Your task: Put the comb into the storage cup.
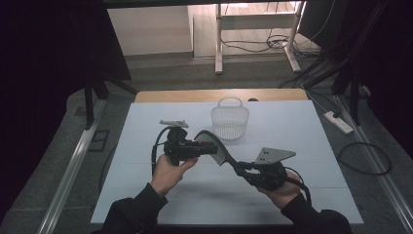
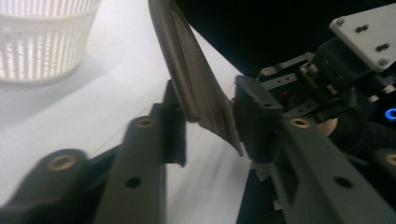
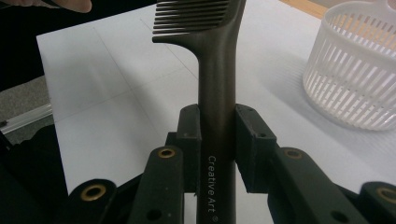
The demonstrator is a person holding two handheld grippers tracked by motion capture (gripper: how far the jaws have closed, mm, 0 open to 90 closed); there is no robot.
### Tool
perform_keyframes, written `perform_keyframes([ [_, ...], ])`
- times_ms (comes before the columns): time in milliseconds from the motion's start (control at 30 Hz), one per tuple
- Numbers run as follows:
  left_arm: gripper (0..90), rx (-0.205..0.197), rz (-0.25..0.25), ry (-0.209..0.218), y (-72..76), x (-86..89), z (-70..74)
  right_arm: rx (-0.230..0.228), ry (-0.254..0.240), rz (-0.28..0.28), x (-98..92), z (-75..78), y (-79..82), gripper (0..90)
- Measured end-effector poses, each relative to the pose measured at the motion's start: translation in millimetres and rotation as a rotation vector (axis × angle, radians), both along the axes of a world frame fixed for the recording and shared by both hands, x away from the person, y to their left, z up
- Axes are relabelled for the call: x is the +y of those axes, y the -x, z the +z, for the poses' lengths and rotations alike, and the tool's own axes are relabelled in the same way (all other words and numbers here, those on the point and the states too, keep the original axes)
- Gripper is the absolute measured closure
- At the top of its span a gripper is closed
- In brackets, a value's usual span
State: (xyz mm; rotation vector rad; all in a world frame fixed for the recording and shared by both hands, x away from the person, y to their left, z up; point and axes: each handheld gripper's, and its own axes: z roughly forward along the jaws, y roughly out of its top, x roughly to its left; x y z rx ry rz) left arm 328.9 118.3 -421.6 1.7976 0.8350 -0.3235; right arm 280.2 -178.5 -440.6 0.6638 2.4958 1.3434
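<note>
Both of my grippers meet on the comb (image 1: 217, 148), held in the air over the desk (image 1: 146, 195) in front of the white basket (image 1: 230, 123). My right gripper (image 3: 217, 128) pinches the handle firmly. My left gripper (image 2: 205, 123) has its jaws around the toothed end; blur hides contact, so I think it barely pinches. If I release the right one now, the comb could pivot and drop short of the basket.

Matt dark plastic comb (image 3: 215, 93); white slatted plastic basket (image 3: 355, 79).
</note>
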Motion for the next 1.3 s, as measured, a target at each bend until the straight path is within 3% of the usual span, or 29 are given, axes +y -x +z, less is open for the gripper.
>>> perform_keyframes([
  [100, 77.1, 0.013, 0.003, 0.015, -0.4, 1.2, -0.9, 0.0, -0.001, 0.005, 0.2, -0.5, -0.1, 72.4],
  [267, 79.6, 0.055, 0.014, 0.041, -1.7, 2.6, -3.9, -0.008, 0.003, 0.002, 1.0, -1.2, -0.2, 72.3],
  [433, 87.1, 0.119, 0.001, 0.097, -2.9, 2.0, -7.1, -0.05, 0.042, -0.01, 4.1, -4.1, 1.0, 72.1],
  [667, 87.6, 0.122, 0.016, 0.105, -0.6, 1.5, -4.4, -0.046, 0.036, -0.014, 4.6, -5.5, -1.1, 69.5],
  [767, 87.7, 0.12, 0.017, 0.13, -0.7, 3.1, -3.1, -0.037, 0.042, -0.01, 4.9, -5.9, -1.5, 61.2],
  [967, 87.6, 0.084, 0.028, 0.109, 0.1, 5.2, 2.0, -0.034, 0.063, -0.003, 7.1, -5.9, -1.2, 48.8],
  [1133, 87.6, 0.069, 0.037, 0.086, -1.9, 6.3, 2.1, -0.003, 0.051, 0.012, 4.6, -5.1, -3.5, 34.2],
  [1300, 87.6, 0.052, 0.04, 0.064, -3.9, 6.0, 4.9, 0.03, 0.06, -0.004, 1.7, -5.0, -6.6, 25.8],
])
